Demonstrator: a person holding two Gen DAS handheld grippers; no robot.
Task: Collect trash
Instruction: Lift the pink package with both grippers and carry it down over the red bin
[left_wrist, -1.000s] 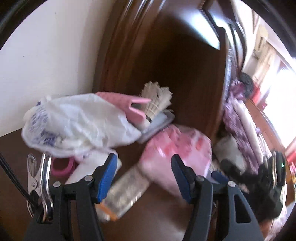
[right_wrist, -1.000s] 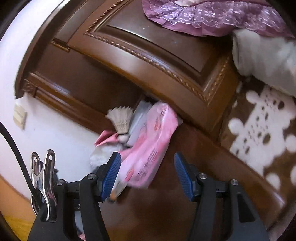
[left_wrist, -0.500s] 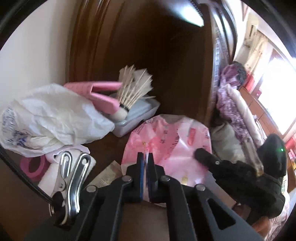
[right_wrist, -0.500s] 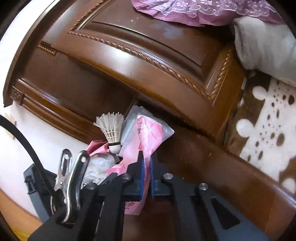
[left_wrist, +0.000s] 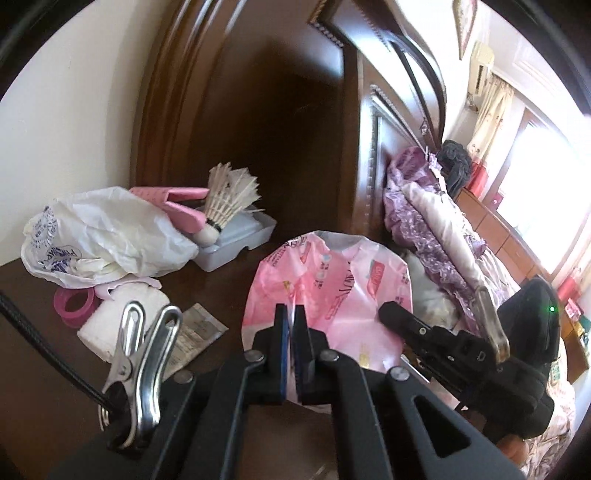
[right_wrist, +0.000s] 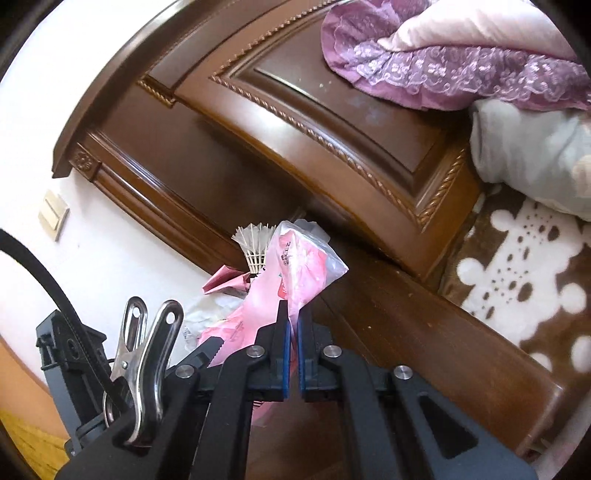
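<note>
The crinkled pink printed plastic bag (left_wrist: 328, 291) is held up above the dark brown wooden bedside tabletop (left_wrist: 33, 306), pinched at two spots. The left gripper (left_wrist: 291, 317) has its blue-padded jaws pressed together on the bag's lower edge. The right gripper (right_wrist: 293, 321) is clamped the same way on a fold of the bag (right_wrist: 295, 269).

Beyond the bag the tabletop ends at the carved dark wooden headboard (left_wrist: 280, 122), so there is little room that way. To the bag's left the surface is crowded. A crumpled white plastic bag with blue print (left_wrist: 103, 236) lies there, with a white feather shuttlecock (left_wrist: 225, 206) leaning on a pale grey plastic tray (left_wrist: 236, 240). A white paper roll (left_wrist: 122, 317) and a pink tape ring (left_wrist: 72, 306) lie nearer. Bare wood lies between the tray and the pink bag.

Only the left view shows the roll, the tape ring and a sunlit window (left_wrist: 532, 206) far to the bag's right. Only the right view shows the brown-and-white patterned blanket (right_wrist: 524, 273) past the tabletop's right edge, and a beige wall switch (right_wrist: 53, 214) left of the headboard.
</note>
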